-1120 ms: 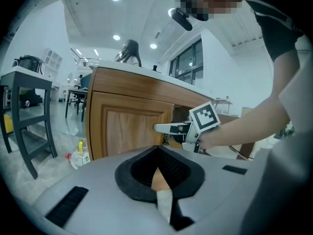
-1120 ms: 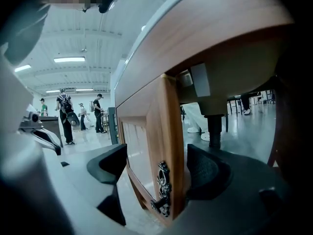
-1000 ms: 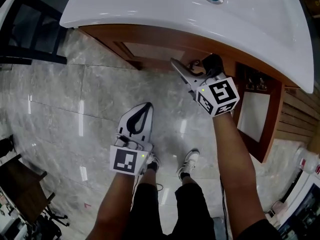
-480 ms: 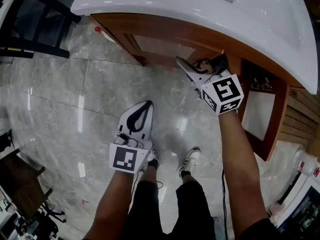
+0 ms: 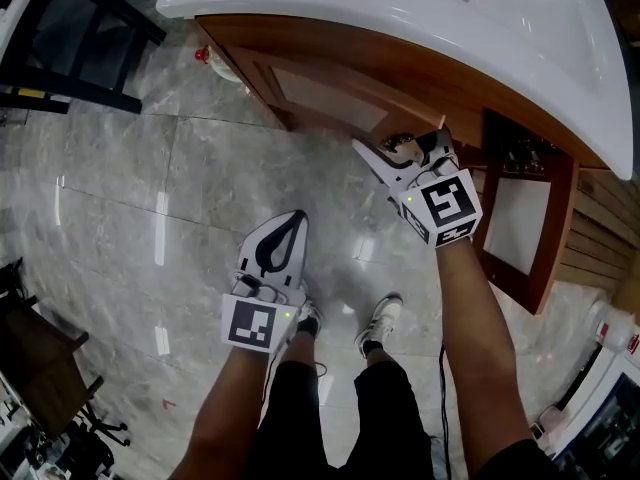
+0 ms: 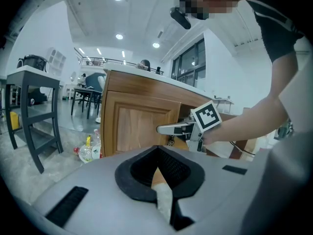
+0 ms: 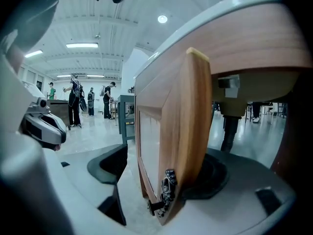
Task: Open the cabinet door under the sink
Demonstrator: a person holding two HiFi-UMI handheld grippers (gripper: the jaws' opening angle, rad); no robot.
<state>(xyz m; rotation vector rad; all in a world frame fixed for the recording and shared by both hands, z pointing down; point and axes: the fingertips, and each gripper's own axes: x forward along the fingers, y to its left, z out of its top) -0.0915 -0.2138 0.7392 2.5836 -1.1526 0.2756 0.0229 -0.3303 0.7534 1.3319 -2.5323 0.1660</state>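
Seen from the head view, a white sink (image 5: 400, 23) sits over a wooden cabinet (image 5: 300, 48). The right claw (image 5: 400, 145) is held at the free edge of the cabinet door (image 5: 325, 96), which stands slightly ajar under the basin. A second door (image 5: 520, 218), further right, is swung wide open. The left claw (image 5: 295, 218) is held low over the grey tiled floor (image 5: 150, 198), well apart from the cabinet and just above the person's shoes (image 5: 378, 325).

How the door is taken is shown only in the right gripper view. The door's edge and its ornate metal handle (image 7: 166, 192) are set between the two jaws, which are spread wide. The back face of the door lies against the right-hand pad (image 7: 215, 173). A strip of floor is seen between the panelled front and the other jaw. The claw is thus released, straddling the edge rather than clamping it.

In the left gripper view the jaws are brought together at their tips, clenched with nothing between them. That view alone shows the cabinet front upright. It also shows the right claw's marker cube (image 6: 208, 116) beside the door's edge, plastic bottles (image 6: 90, 151) on the floor by the cabinet's corner, and a tall dark stand (image 6: 34, 111) further left.
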